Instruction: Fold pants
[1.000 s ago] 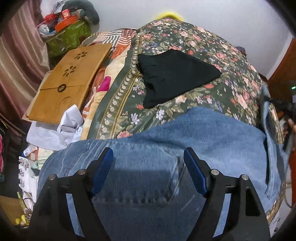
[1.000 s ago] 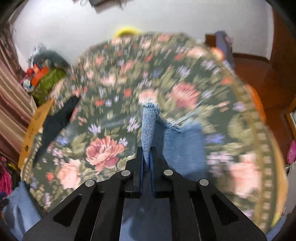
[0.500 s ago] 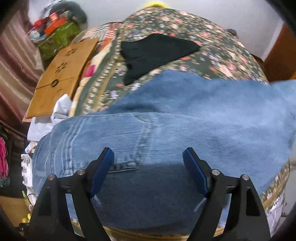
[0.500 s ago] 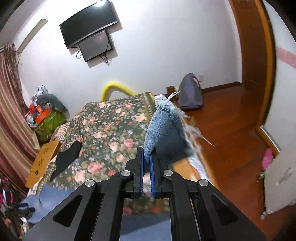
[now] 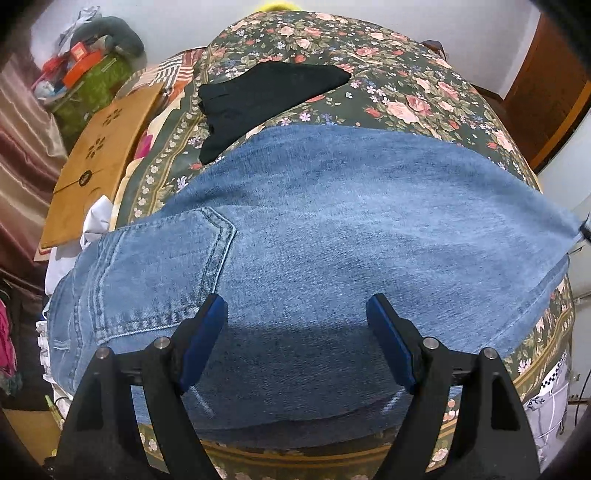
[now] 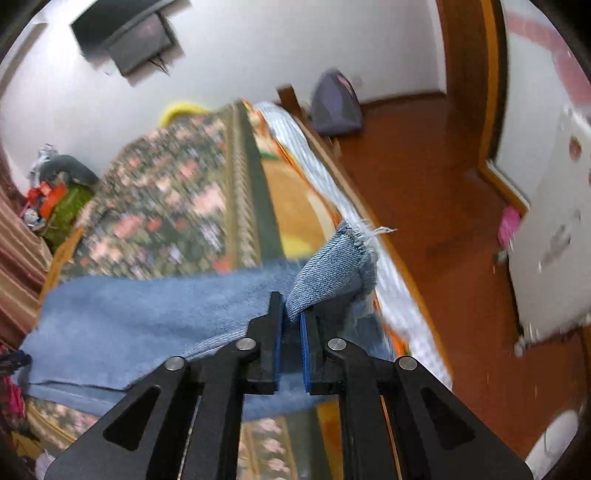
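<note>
I see faded blue jeans (image 5: pixel 332 229) spread flat across the bed's near edge, back pocket up, frayed hem (image 6: pixel 343 258) lifted at the right edge.

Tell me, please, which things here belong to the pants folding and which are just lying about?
Job:
jeans
left gripper, open above them
right gripper, pinching the frayed hem

Lying about:
black garment
wooden board
backpack
wall screen
</note>
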